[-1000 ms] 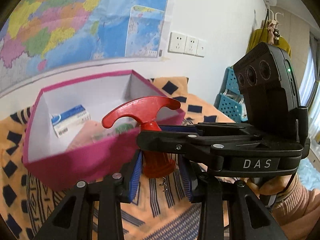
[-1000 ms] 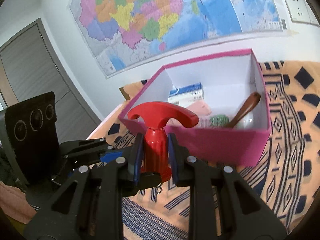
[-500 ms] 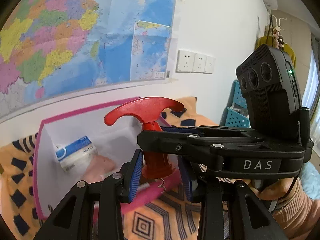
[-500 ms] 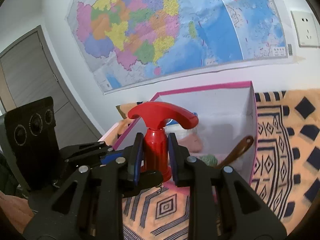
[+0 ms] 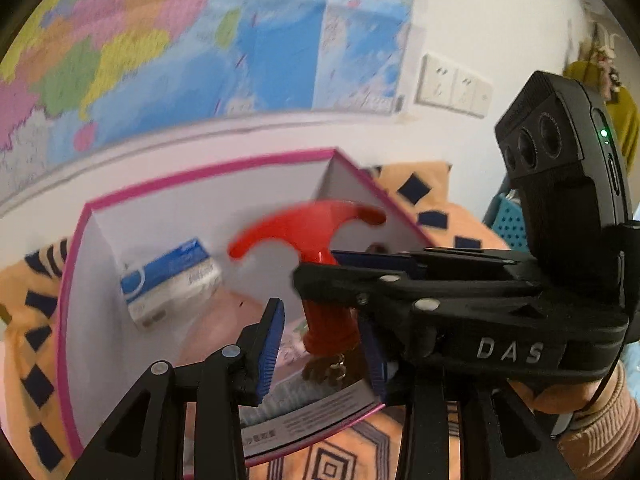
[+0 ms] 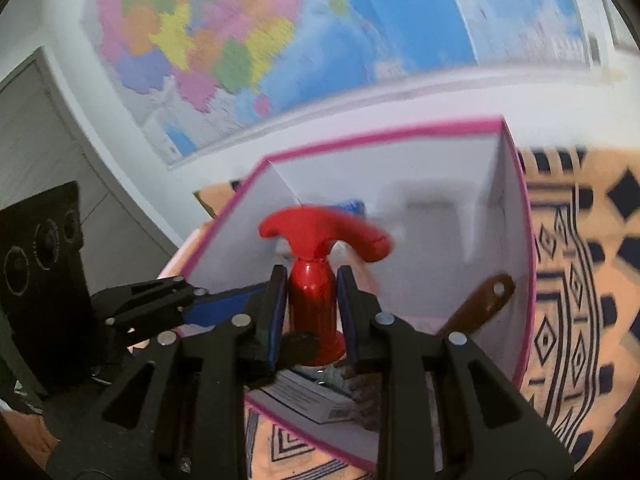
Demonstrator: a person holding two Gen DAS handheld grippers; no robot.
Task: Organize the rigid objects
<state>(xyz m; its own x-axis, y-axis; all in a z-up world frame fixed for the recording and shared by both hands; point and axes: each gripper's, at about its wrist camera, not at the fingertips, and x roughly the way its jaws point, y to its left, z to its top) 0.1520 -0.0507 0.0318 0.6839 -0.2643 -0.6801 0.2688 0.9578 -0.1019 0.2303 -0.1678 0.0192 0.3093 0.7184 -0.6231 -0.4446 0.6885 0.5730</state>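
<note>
The right gripper (image 6: 312,314) is clamped on the stem of the red plastic T-handled tool (image 6: 316,276), holding it upright over the pink-edged white cardboard box (image 6: 516,248). The left gripper (image 5: 324,344) brackets the tool's flared base; its jaws are opening, and the left pad (image 5: 270,344) stands clear of it. Inside the box lie a blue-and-white carton (image 5: 172,280) and a brown wooden spoon (image 6: 476,306).
</note>
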